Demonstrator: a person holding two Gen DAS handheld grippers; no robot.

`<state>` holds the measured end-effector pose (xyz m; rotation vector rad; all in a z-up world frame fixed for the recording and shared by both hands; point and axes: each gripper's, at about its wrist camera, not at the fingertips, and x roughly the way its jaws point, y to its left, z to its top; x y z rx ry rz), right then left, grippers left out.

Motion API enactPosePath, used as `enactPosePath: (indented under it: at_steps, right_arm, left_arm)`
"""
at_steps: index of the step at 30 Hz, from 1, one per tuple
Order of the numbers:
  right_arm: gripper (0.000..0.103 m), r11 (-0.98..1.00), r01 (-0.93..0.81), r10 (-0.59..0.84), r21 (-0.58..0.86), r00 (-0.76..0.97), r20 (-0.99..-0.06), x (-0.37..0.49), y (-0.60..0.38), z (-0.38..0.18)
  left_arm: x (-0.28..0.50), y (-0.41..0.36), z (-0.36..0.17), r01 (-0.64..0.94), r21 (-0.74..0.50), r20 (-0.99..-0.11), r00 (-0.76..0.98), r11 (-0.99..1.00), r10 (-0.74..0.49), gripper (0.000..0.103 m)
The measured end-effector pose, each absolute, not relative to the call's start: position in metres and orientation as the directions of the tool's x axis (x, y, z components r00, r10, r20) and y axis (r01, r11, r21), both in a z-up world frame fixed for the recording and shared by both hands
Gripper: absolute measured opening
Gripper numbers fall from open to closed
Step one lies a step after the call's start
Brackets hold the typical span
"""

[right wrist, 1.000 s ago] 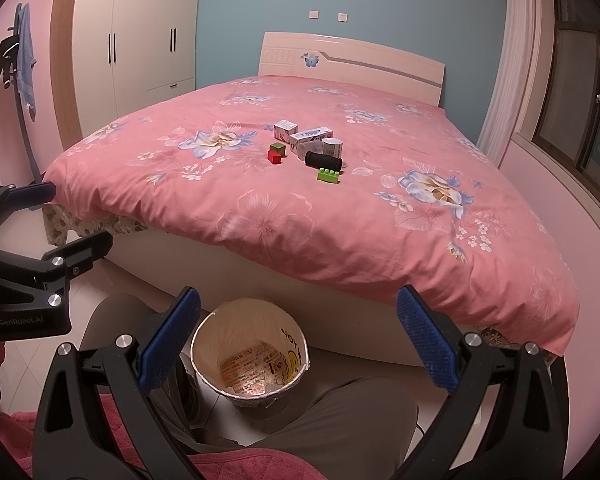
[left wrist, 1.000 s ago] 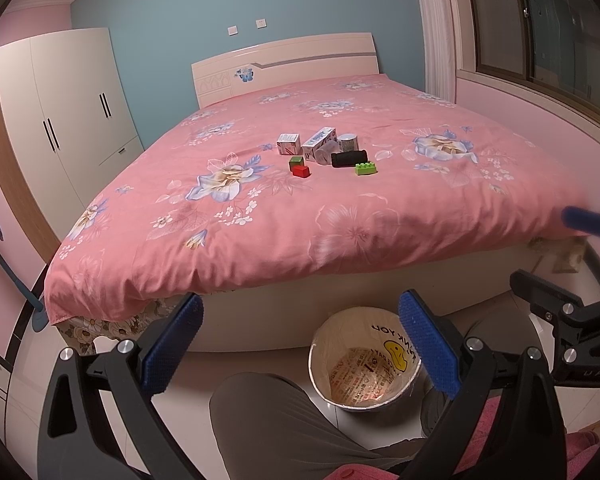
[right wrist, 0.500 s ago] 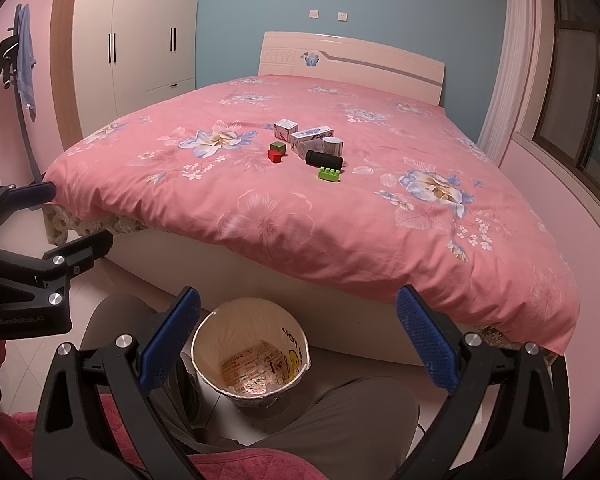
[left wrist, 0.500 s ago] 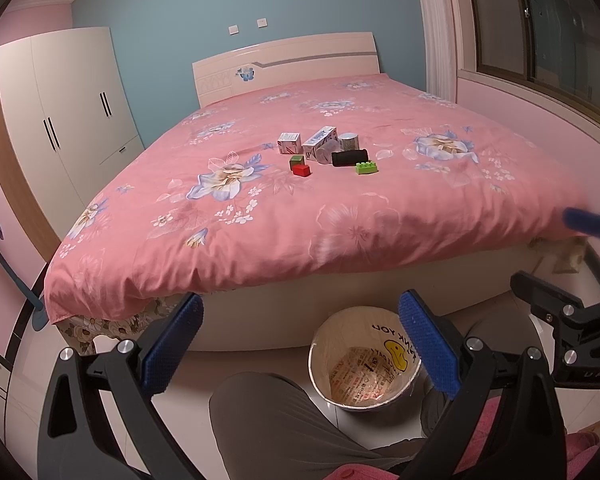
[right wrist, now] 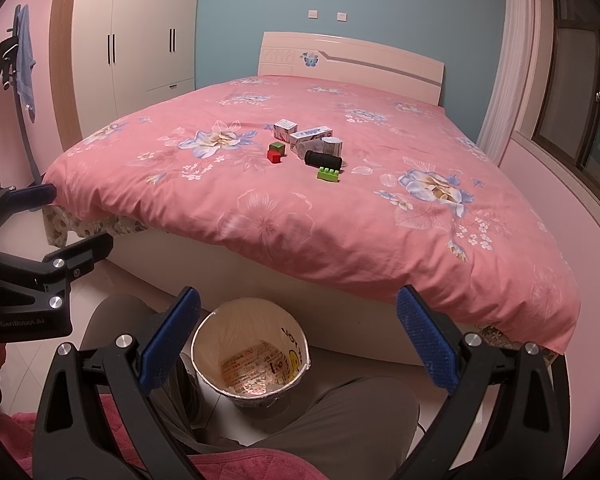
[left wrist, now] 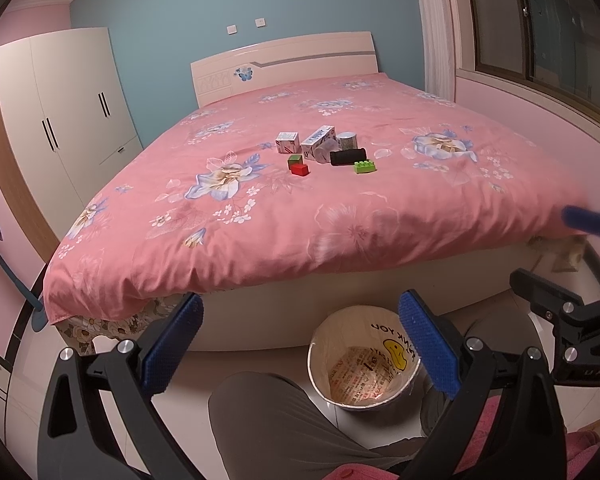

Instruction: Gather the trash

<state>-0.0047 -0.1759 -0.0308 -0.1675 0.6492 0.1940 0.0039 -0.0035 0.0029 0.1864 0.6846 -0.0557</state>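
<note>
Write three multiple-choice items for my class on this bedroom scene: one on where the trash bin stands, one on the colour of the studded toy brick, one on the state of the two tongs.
1. Where is the trash bin?
A. On the bed
B. On the floor at the foot of the bed
C. Beside the wardrobe

2. What colour is the studded toy brick?
A. Green
B. Yellow
C. White

3. How are the left tongs and right tongs?
A. Both shut on trash
B. One holding a box
C. Both open and empty

Answers:
1 B, the bin stands on the tiles below the edge of the pink bedspread.
2 A, the brick by the black roll is bright green.
3 C, each pair of blue pads stands wide apart with nothing between.
</note>
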Motion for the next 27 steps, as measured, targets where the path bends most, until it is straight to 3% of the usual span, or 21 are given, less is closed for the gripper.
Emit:
enactPosePath:
  at_steps: [27]
  right_arm:
    - [0.096,0.968,-0.232,0.124,-0.1,0.782,-0.61,-0.0041,-0.176,-0.033]
  left_arm:
    - [0.0044,-0.0041,-0.0006,0.116,0.156,-0.634,0.774,0.981,0.009,0.1]
